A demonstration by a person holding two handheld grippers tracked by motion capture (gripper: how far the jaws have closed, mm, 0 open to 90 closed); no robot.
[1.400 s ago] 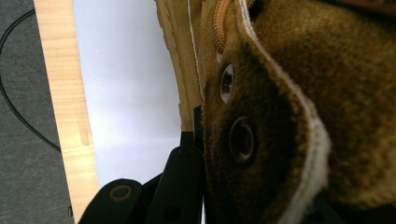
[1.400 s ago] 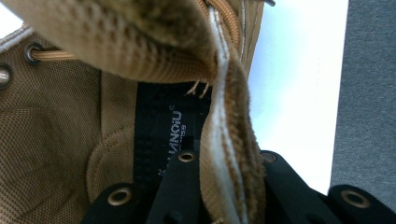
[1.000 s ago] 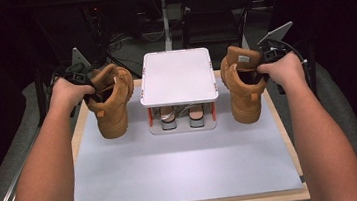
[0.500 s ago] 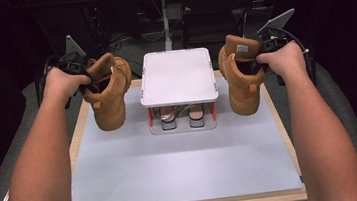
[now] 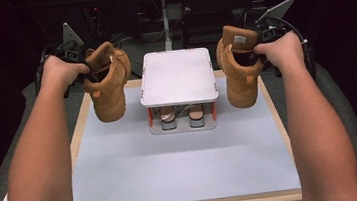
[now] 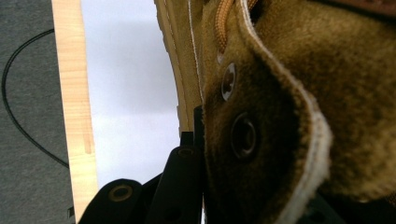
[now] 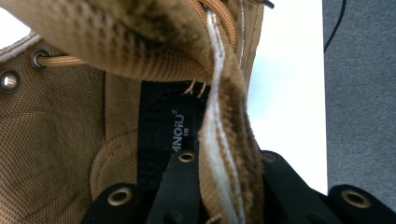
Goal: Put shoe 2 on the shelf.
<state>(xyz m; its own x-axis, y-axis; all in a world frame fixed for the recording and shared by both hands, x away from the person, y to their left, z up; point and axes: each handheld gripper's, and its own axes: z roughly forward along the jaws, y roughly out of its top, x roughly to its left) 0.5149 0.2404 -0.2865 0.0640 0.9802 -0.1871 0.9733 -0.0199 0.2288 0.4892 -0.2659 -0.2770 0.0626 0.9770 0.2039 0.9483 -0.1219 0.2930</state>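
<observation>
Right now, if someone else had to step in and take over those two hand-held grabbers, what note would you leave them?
Left gripper: shut on the collar of the left tan boot, held in the air beside the rack.
Right gripper: shut on the collar of the right tan boot, also in the air.
White shoe rack: middle of the table; its top shelf is bare, and a pair of shoes sits on the lower level.
Done: both boots gripped and off the table.
Left: probably setting them down, perhaps on the rack's top shelf; keep both grips shut until then.
</observation>
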